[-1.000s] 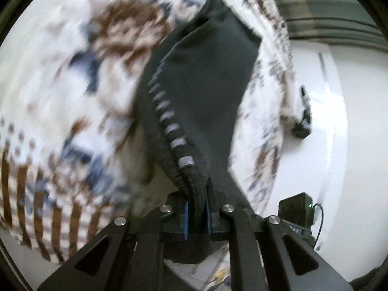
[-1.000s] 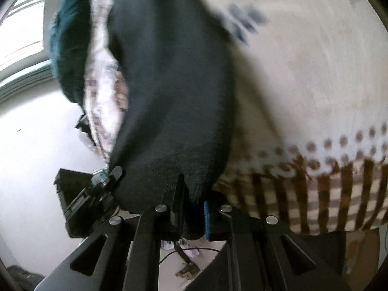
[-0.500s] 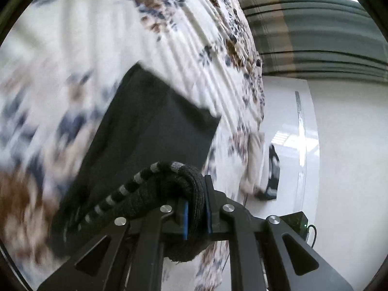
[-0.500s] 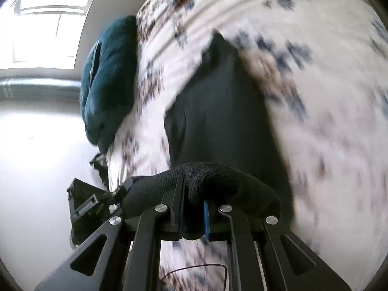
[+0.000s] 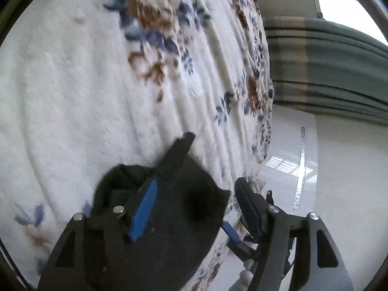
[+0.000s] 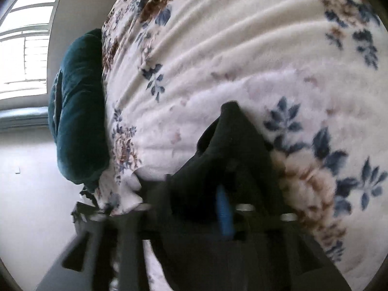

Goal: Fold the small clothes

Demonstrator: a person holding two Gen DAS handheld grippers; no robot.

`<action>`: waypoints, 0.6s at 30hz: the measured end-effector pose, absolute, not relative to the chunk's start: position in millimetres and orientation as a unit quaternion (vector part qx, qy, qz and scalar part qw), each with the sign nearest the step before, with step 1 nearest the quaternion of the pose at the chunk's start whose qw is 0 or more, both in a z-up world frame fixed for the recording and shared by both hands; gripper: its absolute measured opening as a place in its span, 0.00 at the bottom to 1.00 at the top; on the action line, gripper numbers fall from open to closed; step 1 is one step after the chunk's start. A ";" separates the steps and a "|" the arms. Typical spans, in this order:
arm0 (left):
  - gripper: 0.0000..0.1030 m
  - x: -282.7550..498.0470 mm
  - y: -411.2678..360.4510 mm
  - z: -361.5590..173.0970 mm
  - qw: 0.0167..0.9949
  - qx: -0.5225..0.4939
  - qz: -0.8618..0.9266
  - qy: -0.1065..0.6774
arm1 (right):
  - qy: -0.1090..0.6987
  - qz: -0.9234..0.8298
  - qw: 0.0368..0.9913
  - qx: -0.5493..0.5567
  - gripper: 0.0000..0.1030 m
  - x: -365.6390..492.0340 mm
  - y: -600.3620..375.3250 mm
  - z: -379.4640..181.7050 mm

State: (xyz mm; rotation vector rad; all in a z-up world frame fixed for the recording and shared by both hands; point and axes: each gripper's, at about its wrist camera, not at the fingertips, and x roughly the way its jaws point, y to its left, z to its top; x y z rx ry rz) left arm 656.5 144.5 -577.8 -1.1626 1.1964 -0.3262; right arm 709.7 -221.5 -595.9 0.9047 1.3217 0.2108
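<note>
On the floral fleece blanket point(image 5: 97, 92), lay a dark knitted garment point(image 5: 184, 194) in a loose heap, near the bed's edge. Spread apart, having just been opening, were the left gripper point(image 5: 213, 160) and right gripper point(image 6: 194, 155), garment between the fingers but unpinched. Only in the right view: teal pillow point(image 6: 77, 121). Only in the left: green curtain point(image 5: 327, 68), glossy floor point(image 5: 339, 169)

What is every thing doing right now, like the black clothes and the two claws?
Black garment: bunched on the blanket, near its edge, released.
Left claw: open, has just been opening, garment under it.
Right claw: blurred, has just been opening.
Floral blanket: spread out, rippled.
Teal pillow: at the blanket's edge.
</note>
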 end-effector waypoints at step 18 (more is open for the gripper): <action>0.06 665.4 119.9 -580.6 0.757 -0.264 -0.127 0.584 | 0.597 0.087 0.753 0.263 0.06 709.3 -213.7 -606.7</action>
